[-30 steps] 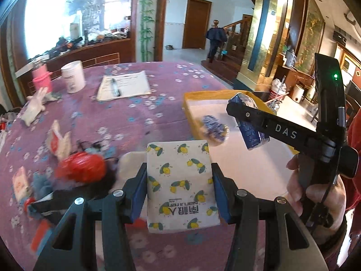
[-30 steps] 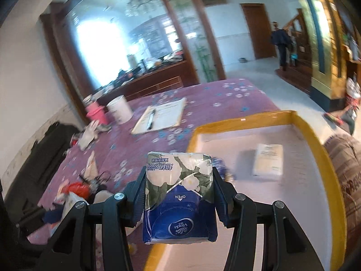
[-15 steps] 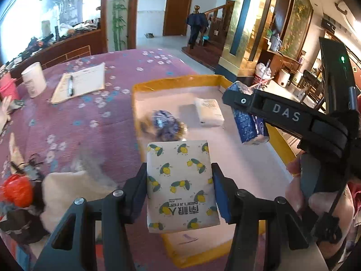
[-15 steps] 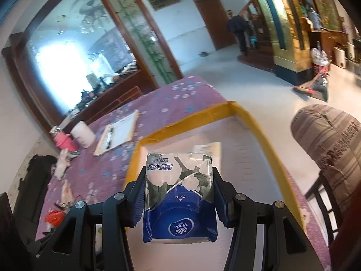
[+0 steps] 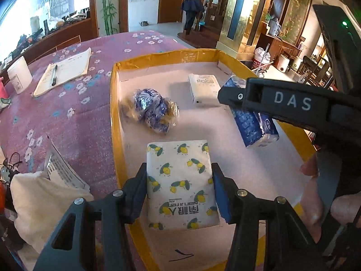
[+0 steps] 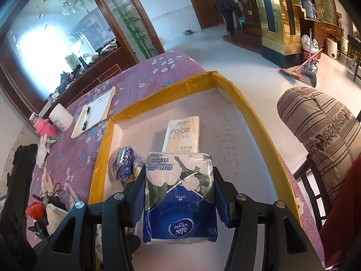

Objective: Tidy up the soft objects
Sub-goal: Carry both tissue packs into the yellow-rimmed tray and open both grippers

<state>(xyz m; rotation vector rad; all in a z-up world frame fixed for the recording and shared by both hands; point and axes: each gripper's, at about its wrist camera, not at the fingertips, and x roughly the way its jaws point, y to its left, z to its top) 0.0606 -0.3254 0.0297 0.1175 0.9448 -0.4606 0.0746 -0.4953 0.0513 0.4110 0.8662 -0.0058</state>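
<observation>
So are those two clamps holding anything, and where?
Left gripper pinches the lemon-print tissue pack by its long sides; right gripper pinches the blue-and-white flowered tissue pack likewise.

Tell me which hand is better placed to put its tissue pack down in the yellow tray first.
Probably the left. Its lemon-print pack hangs over a bare tray floor at the near edge. The right gripper's blue Vinda pack hangs right before the Face pack and the blue wrapped bundle.
</observation>
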